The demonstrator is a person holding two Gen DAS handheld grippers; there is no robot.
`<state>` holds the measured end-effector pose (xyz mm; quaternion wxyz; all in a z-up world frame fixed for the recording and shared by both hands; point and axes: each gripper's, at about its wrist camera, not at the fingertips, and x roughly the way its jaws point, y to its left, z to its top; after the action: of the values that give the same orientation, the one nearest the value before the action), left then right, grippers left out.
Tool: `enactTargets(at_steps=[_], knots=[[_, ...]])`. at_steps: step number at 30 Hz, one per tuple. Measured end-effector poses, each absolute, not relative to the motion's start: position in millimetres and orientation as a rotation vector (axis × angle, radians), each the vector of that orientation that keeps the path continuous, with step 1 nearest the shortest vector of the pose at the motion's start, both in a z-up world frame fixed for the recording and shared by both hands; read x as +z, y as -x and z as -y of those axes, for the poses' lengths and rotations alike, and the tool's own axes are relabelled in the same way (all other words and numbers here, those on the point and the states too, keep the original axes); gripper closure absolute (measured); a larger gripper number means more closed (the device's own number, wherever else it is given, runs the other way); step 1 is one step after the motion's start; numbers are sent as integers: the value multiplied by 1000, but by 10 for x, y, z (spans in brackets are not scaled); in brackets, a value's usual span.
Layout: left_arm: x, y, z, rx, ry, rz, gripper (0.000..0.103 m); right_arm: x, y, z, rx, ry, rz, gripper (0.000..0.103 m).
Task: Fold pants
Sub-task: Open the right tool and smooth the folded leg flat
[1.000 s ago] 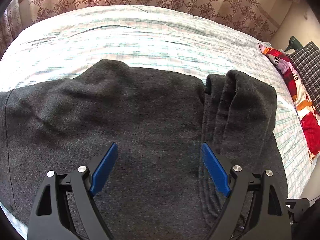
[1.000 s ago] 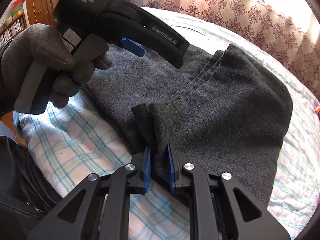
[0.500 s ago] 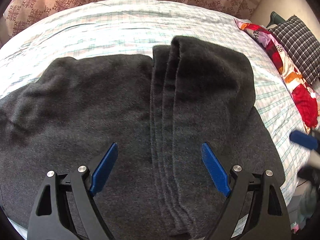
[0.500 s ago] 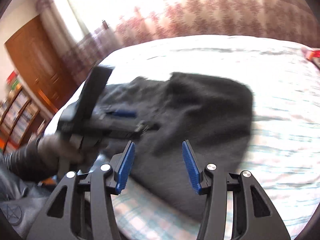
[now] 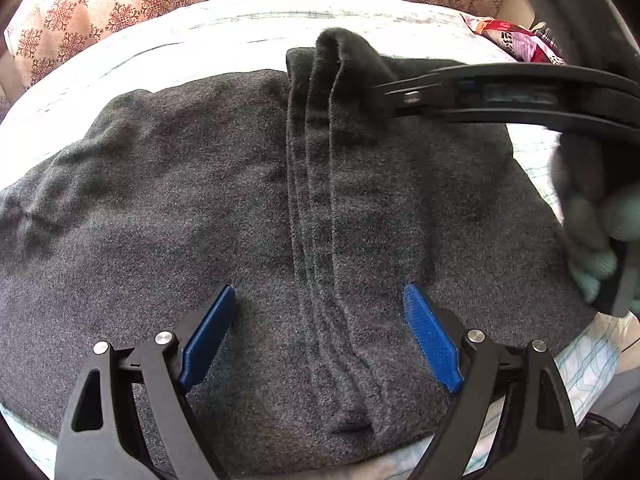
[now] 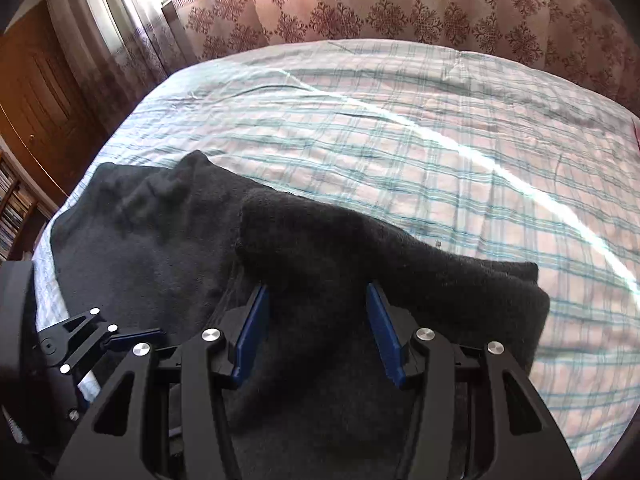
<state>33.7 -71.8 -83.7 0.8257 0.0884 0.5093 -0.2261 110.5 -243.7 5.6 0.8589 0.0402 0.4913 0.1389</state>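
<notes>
Dark grey pants (image 5: 180, 208) lie flat on the bed, with one part folded over so its layered edges (image 5: 316, 208) run down the middle. My left gripper (image 5: 320, 336) hovers open just above the near end of those edges, nothing pinched. My right gripper (image 5: 390, 98) reaches in from the right to the raised far corner of the folded part. In the right wrist view the right gripper (image 6: 319, 336) stands open, its blue pads (image 6: 252, 336) astride a raised fold of the pants (image 6: 320, 240) without squeezing it. A gloved hand (image 5: 592, 240) holds it.
The bed's plaid sheet (image 6: 400, 140) stretches wide beyond the pants. Patterned curtains (image 6: 400, 0) hang behind it. A wooden door (image 6: 40, 100) and bookshelf (image 6: 12, 208) stand at the left. A colourful cloth (image 5: 516, 36) lies at the bed's far right.
The right gripper let go of the near pants corner, opened, and swung across to the far corner of the folded part. The left gripper slid rightward over the layered edges, still open.
</notes>
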Motion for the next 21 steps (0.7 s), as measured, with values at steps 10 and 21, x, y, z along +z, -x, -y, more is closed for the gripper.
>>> enactTargets(at_steps=[10,21], knots=[[-860,-263,713,-470,-202,-1064,16,-149,-1225,2198,223,68,-1017,50],[-816,-209,675,-458,-186,-1064,15,117,-1283,2115,240,42,-945,50]])
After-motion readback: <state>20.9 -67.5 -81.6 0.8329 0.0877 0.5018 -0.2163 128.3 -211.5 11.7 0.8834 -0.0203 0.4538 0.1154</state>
